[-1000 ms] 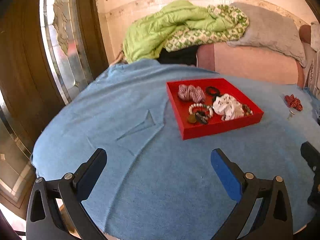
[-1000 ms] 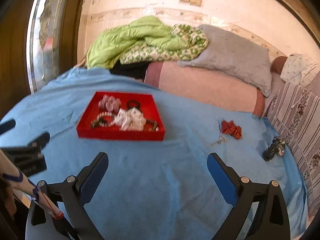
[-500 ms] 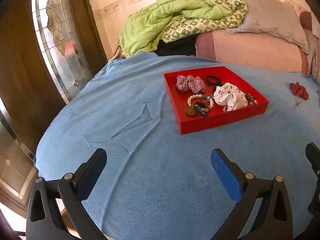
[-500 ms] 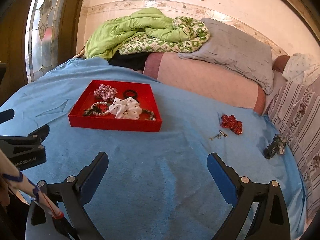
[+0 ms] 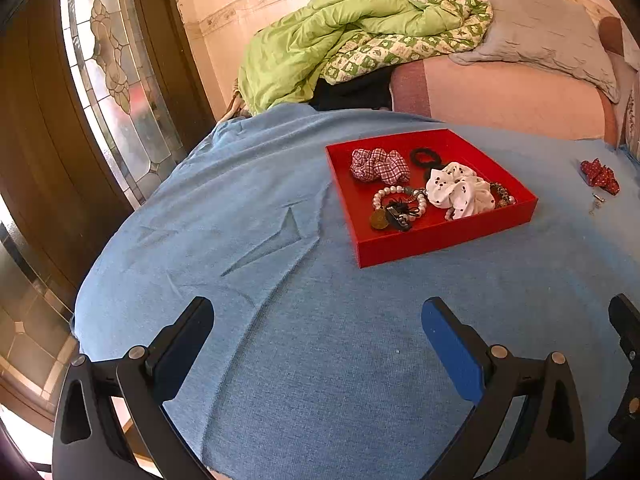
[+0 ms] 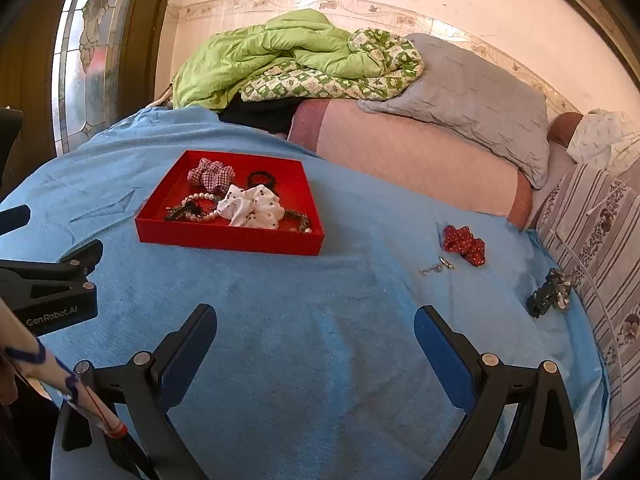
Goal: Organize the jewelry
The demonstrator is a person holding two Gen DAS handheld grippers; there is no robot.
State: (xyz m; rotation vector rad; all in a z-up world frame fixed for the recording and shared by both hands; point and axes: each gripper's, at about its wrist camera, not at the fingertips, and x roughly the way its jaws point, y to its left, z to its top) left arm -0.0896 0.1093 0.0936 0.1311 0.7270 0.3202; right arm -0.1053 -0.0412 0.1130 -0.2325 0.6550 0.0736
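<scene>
Our left gripper [image 5: 316,332] and right gripper [image 6: 314,336] gape empty at frame bottom. We judge the red tray [image 6: 228,238], centre-left, mostly filled; the red scrunchie [image 6: 464,240], small chain [image 6: 436,269] and dark clip [image 6: 548,292] remain at right.

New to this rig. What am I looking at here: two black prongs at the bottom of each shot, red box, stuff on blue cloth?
No robot arm here: a person holds a two-finger gripper in each hand, with a fisheye camera on each looking along its fingers. The prongs are those fingers. The left gripper and right gripper are both open and hold nothing.

They hang over a blue cloth. The red tray already holds a plaid scrunchie, a white dotted scrunchie, a black hair tie and a pearl bracelet.

Still loose on the cloth: a red scrunchie, a small metal piece and a dark clip.
</scene>
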